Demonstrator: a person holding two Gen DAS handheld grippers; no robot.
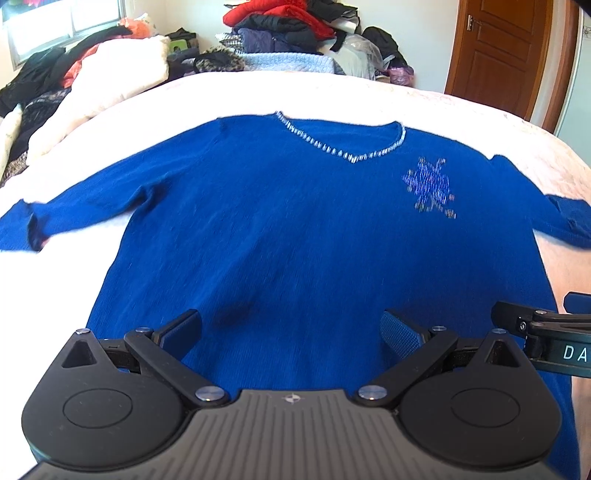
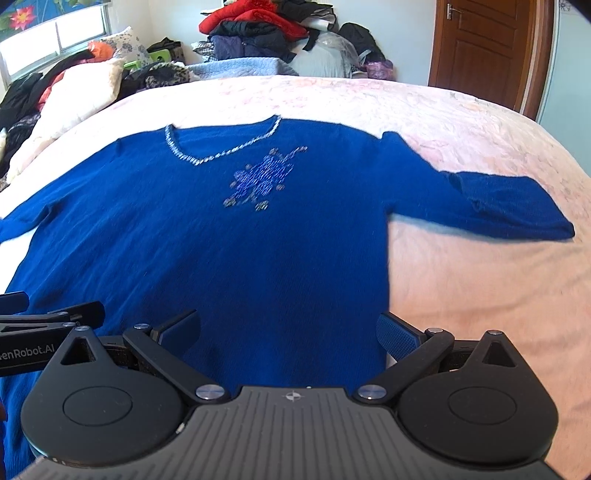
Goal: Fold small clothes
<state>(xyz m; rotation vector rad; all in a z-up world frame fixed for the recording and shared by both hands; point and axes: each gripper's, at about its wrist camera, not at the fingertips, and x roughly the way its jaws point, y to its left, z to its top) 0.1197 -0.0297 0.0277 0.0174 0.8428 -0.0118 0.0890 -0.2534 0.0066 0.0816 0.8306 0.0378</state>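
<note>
A blue V-neck sweater (image 1: pixel 288 229) lies flat, front up, on the bed, with both sleeves spread out; it also shows in the right wrist view (image 2: pixel 207 243). It has a silver trimmed collar (image 1: pixel 343 151) and a beaded motif (image 1: pixel 430 188) on the chest. My left gripper (image 1: pixel 291 332) is open above the sweater's lower hem, holding nothing. My right gripper (image 2: pixel 288 334) is open above the hem's right part, holding nothing. Each gripper shows at the other view's edge: the right one (image 1: pixel 546 328) and the left one (image 2: pixel 51 321).
The bed has a pale pink cover (image 2: pixel 461 288). A cream duvet (image 1: pixel 110 81) lies at the far left. A pile of clothes (image 1: pixel 288 29) is heaped behind the bed. A brown wooden door (image 1: pixel 502 55) stands at the far right.
</note>
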